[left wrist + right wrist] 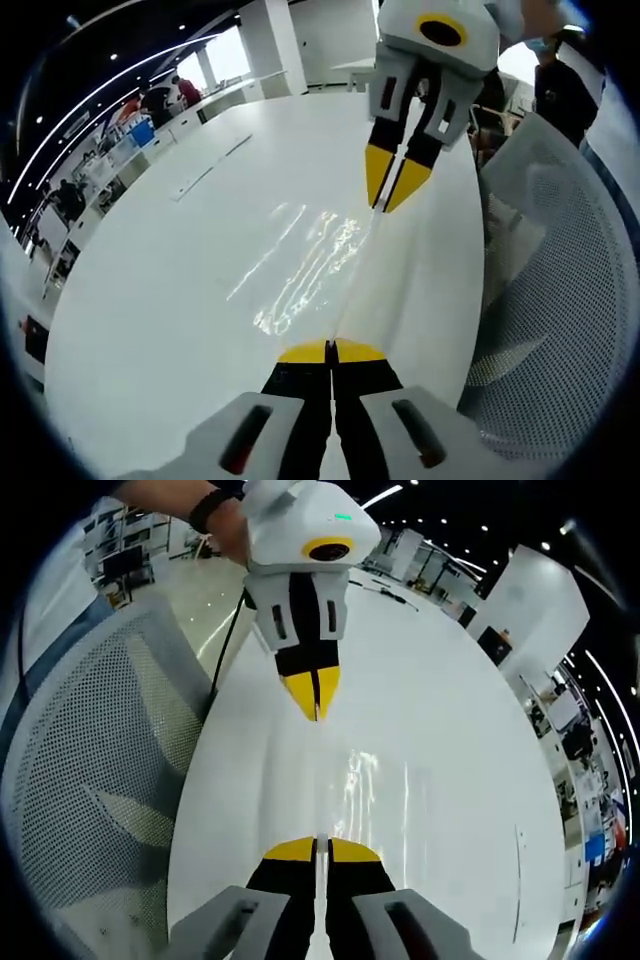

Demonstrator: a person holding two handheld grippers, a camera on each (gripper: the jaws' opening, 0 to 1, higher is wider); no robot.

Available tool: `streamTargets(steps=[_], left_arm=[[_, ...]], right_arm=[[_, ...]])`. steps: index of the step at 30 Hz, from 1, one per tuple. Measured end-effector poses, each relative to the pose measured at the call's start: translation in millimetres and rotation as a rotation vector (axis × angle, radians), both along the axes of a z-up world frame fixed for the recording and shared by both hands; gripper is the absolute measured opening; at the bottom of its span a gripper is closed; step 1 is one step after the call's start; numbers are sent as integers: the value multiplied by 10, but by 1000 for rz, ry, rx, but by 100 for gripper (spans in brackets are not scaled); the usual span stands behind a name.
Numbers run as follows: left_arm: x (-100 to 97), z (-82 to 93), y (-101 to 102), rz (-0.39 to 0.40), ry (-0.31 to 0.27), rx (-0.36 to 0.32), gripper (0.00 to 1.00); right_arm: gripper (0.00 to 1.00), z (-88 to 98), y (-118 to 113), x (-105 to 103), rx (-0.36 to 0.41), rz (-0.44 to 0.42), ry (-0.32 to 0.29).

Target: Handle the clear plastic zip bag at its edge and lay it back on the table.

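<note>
The clear plastic zip bag (pixel 300 265) hangs over the white table (pixel 150 300), with one edge stretched taut between both grippers. My left gripper (pixel 330 346) is at the bottom of the left gripper view, yellow tips shut on the near end of that edge. My right gripper (pixel 388 205) reaches in from the top, shut on the far end. In the right gripper view the bag (pixel 375 800) glints to the right of the taut edge. There my right gripper (pixel 322 843) pinches it at the bottom and my left gripper (pixel 317 716) at the top.
A white mesh chair (pixel 560 300) stands against the table's edge, and it appears again as the chair (pixel 90 770) in the right gripper view. A hand with a black wristband (pixel 215 510) holds the left gripper. People and desks (pixel 150 110) stand far off in the room.
</note>
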State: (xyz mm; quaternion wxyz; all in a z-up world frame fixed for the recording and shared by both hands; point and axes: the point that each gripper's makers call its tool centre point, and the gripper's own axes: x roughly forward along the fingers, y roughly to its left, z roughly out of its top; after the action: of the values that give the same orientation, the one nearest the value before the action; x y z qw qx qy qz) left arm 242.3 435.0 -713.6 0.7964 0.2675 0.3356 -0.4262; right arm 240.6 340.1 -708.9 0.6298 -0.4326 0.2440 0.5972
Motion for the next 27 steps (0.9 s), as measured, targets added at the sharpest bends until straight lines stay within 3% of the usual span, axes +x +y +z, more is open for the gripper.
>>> streamTargets(steps=[27], left_arm=[[-6,-3,64,13,9,1,0]], right_arm=[[0,4,-78,-5,-6,-14,-3]])
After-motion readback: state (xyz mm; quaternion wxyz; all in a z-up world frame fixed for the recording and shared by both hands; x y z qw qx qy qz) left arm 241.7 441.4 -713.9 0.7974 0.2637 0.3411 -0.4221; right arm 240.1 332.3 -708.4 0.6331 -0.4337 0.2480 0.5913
